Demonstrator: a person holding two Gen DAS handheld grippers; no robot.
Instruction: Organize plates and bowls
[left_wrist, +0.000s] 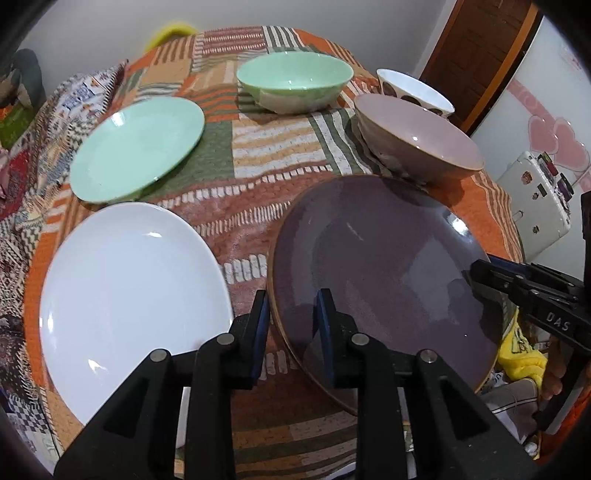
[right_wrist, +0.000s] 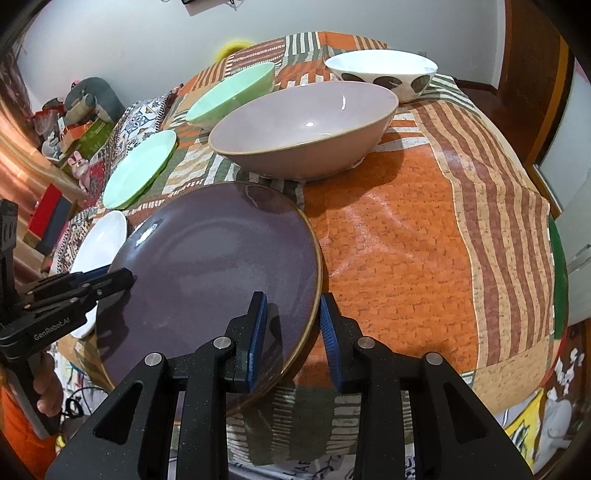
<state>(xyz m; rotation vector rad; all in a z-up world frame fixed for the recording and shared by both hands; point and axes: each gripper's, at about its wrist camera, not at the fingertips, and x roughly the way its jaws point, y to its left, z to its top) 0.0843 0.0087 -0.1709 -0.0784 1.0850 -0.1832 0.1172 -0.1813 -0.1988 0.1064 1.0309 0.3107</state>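
A large purple plate (left_wrist: 380, 266) (right_wrist: 221, 266) lies at the near edge of the patterned tablecloth (right_wrist: 388, 240). My left gripper (left_wrist: 293, 314) straddles the plate's left rim, and a gap shows between its blue pads and the rim. My right gripper (right_wrist: 291, 321) straddles the right rim the same way, not pressing. Each gripper also shows in the other's view: the right gripper (left_wrist: 480, 269) and the left gripper (right_wrist: 118, 280). Behind the plate stands a purple bowl (left_wrist: 424, 144) (right_wrist: 306, 118).
A white plate (left_wrist: 133, 280) lies left of the purple one. A green plate (left_wrist: 136, 147) and a green bowl (left_wrist: 295, 77) sit further back, and a white spotted bowl (right_wrist: 384, 70) is at the far right. The table drops away at the right edge (right_wrist: 546, 258).
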